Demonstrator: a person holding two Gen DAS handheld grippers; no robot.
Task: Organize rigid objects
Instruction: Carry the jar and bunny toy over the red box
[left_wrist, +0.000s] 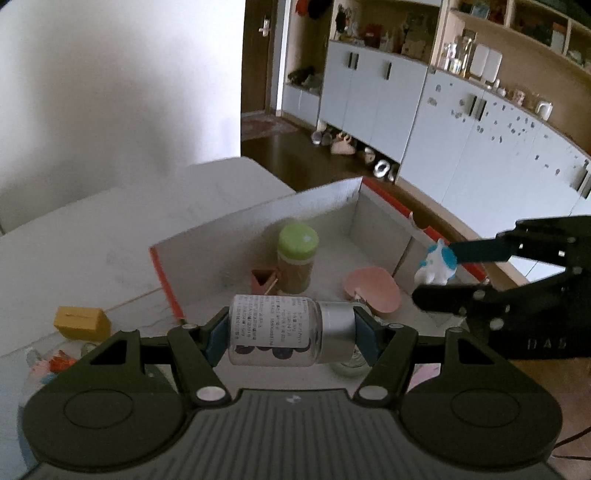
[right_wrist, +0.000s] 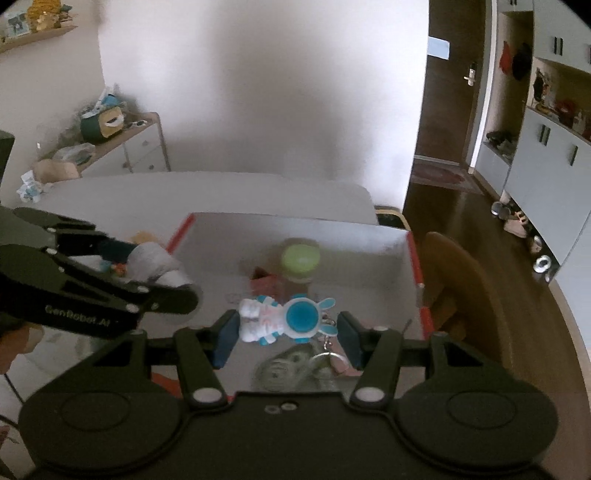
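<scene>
Bottle (left_wrist: 275, 334) lies crosswise, clamped in our left fingers (left_wrist: 216, 338) above the box (left_wrist: 255, 210); our right fingers (right_wrist: 226, 338) grip the toy (right_wrist: 286, 320).

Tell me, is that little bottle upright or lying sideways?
Sideways. The bottle lies level in the left gripper, cap pointing right, above the box.

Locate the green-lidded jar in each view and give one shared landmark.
Left wrist: green-lidded jar stands mid-frame inside the box, beyond the held bottle.
Right wrist: jar centre frame, beyond the astronaut toy.
Shared landmark: the box's red-edged rim.
</scene>
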